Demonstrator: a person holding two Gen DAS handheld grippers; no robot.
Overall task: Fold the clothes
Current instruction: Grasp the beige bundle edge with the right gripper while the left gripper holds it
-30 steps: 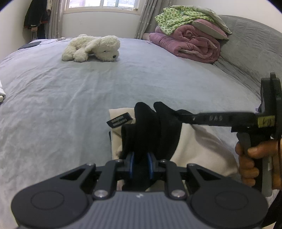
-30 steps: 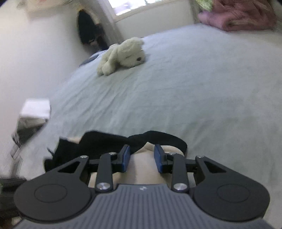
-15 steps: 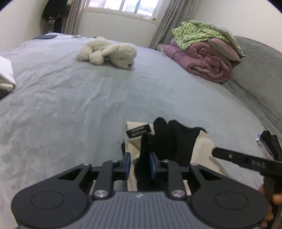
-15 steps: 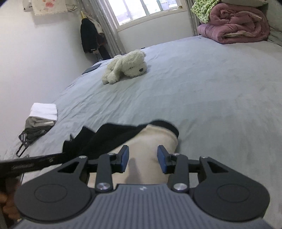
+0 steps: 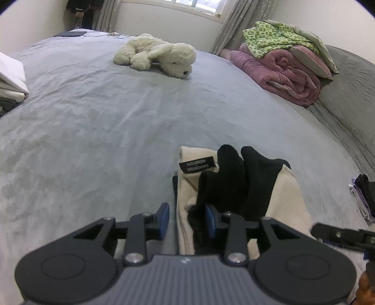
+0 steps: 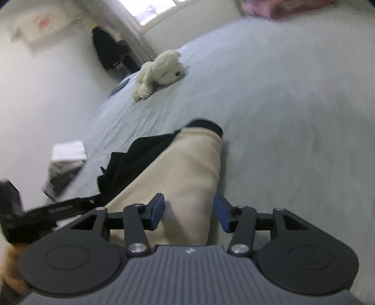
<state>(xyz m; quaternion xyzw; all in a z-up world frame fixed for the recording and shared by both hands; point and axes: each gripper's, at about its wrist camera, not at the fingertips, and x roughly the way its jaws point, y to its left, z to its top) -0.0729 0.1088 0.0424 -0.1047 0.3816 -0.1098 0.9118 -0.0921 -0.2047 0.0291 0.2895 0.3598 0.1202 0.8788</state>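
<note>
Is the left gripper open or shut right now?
Open. The left gripper has its blue pads apart, with the garment loose between them.

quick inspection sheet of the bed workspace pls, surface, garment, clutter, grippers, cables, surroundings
surface: grey bedspread, lightly wrinkled.
job's things: cream and black garment lying bunched on the near edge, black label showing.
clutter: white plush dog; pink quilt roll with green patterned cloth on top; folded stack at the left edge; small dark pile at the right edge.
grippers: left gripper open, garment edge between its pads; right gripper open, straddling the cream fabric.
cables: thin white cable beside a dark flat device at the far end.
surroundings: window with curtains, dark clothes hanging in the corner; right view is blurred.
</note>
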